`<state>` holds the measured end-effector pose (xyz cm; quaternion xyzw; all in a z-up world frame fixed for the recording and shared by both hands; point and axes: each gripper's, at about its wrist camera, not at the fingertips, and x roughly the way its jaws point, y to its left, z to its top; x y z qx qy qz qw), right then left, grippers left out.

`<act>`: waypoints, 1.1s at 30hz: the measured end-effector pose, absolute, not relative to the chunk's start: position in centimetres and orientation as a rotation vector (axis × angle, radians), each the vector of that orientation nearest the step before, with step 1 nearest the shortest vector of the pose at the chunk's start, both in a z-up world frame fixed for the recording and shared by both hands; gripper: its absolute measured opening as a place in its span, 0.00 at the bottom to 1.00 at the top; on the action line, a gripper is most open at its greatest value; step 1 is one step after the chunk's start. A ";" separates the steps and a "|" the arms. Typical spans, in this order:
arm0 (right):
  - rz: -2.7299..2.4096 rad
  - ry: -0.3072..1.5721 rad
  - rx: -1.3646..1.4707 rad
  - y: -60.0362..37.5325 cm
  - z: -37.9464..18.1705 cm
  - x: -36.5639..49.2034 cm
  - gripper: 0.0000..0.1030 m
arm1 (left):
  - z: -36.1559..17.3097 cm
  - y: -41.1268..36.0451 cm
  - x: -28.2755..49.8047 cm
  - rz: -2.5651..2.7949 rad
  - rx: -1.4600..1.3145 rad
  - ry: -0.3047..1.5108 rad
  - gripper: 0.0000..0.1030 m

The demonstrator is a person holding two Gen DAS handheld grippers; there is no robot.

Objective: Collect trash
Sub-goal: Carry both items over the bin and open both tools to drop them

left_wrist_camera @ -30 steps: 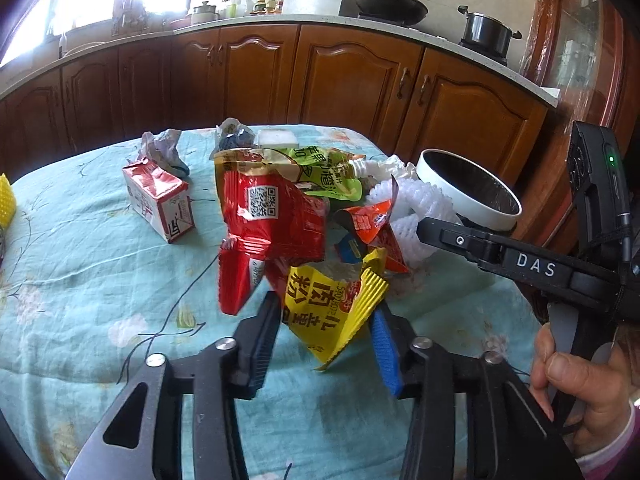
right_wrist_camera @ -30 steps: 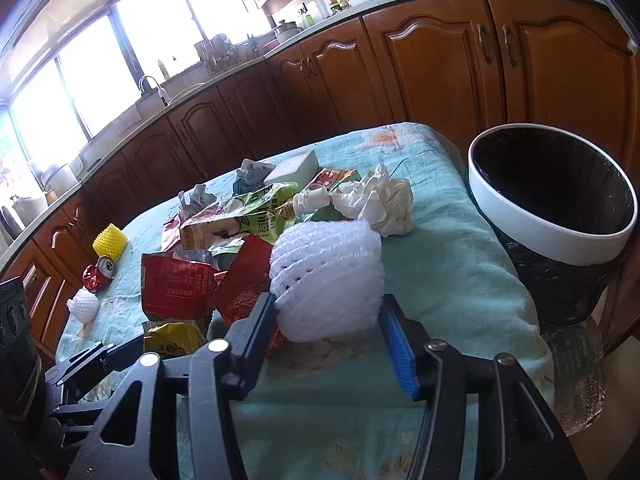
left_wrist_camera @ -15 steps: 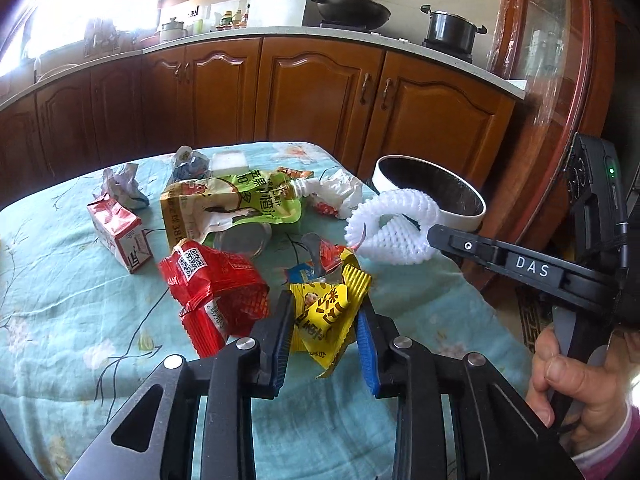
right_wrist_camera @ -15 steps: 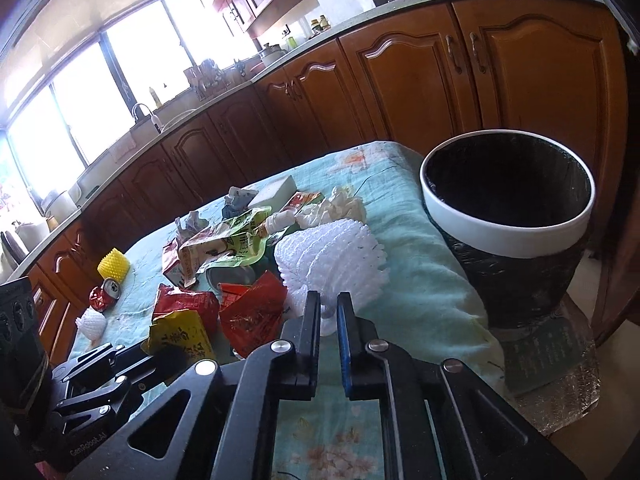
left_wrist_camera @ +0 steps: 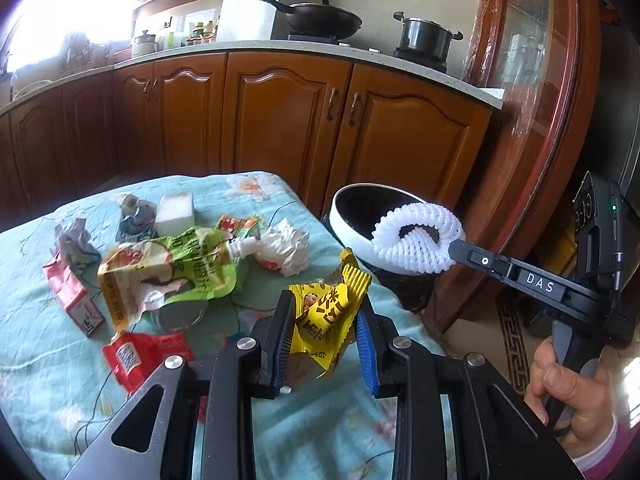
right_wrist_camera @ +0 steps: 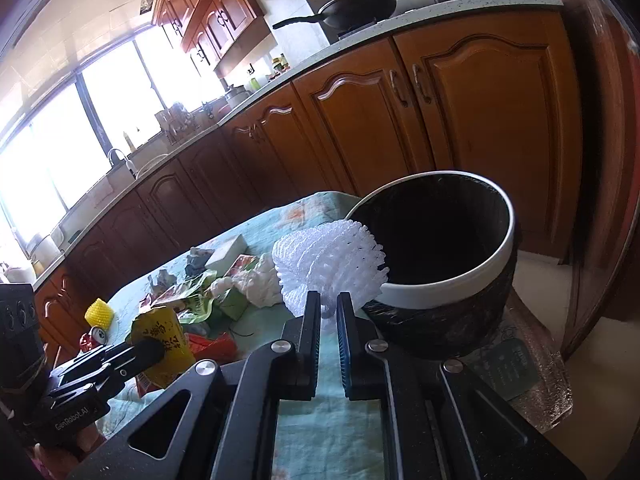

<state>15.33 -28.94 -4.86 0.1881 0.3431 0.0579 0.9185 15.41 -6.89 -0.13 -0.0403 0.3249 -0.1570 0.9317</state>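
Note:
My left gripper (left_wrist_camera: 325,312) is shut on a yellow snack wrapper (left_wrist_camera: 326,312) and holds it above the table's right side; the wrapper also shows in the right wrist view (right_wrist_camera: 164,336). My right gripper (right_wrist_camera: 329,304) is shut on a white foam fruit net (right_wrist_camera: 330,264) and holds it at the near rim of the black bin with a white rim (right_wrist_camera: 460,276). The net (left_wrist_camera: 418,240) hangs over the bin (left_wrist_camera: 352,236) in the left wrist view. More trash lies on the table: a green pouch (left_wrist_camera: 172,276), a red wrapper (left_wrist_camera: 140,354), a crumpled tissue (left_wrist_camera: 286,250).
The table has a teal floral cloth (left_wrist_camera: 48,380). A red carton (left_wrist_camera: 72,300), a white box (left_wrist_camera: 175,214) and crumpled wrappers (left_wrist_camera: 134,214) lie on it. A yellow foam net (right_wrist_camera: 99,312) and a red can (right_wrist_camera: 91,338) sit at its far end. Wooden cabinets (left_wrist_camera: 280,120) stand behind.
Both grippers closed on their items and lifted them. The right gripper carried the foam net rightward to the bin's rim. The left gripper raised the yellow wrapper and swung toward the bin.

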 end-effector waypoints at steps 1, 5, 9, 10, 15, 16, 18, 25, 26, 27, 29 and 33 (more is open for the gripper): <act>0.108 0.706 0.386 -29.5 -4.9 15.6 0.08 | -0.1 -7.4 16.0 -0.326 -0.077 0.662 0.27; 0.068 0.711 0.378 -31.3 -4.9 16.7 0.08 | -0.2 -9.2 18.9 -0.335 -0.067 0.658 0.27; 0.035 0.720 0.375 -33.2 -5.2 18.0 0.08 | -0.6 -11.1 22.3 -0.348 -0.058 0.675 0.27; 0.027 0.723 0.375 -33.5 -5.3 18.3 0.08 | -0.7 -11.6 23.2 -0.351 -0.056 0.684 0.27; 0.002 0.746 0.362 -34.9 -5.7 19.6 0.08 | -1.2 -14.2 27.9 -0.366 -0.050 0.736 0.27; -0.001 0.751 0.354 -35.1 -5.7 20.0 0.08 | -1.4 -14.6 28.8 -0.367 -0.051 0.744 0.27; -0.007 0.759 0.342 -35.4 -5.7 20.5 0.08 | -1.7 -15.3 30.5 -0.373 -0.063 0.758 0.27; -0.023 0.803 0.326 -36.8 -6.3 22.5 0.08 | -3.1 -17.3 35.2 -0.379 -0.051 0.792 0.27; -0.024 0.808 0.322 -36.9 -6.3 22.8 0.08 | -3.3 -17.6 35.7 -0.378 -0.047 0.798 0.27; -0.024 0.814 0.319 -37.0 -6.4 23.0 0.08 | -3.5 -17.9 36.2 -0.376 -0.042 0.804 0.28; -0.024 0.828 0.315 -37.1 -6.7 23.4 0.09 | -4.0 -18.4 37.2 -0.376 -0.036 0.819 0.29; -0.018 0.858 0.317 -37.3 -7.5 24.3 0.13 | -5.0 -19.1 38.6 -0.375 -0.029 0.848 0.37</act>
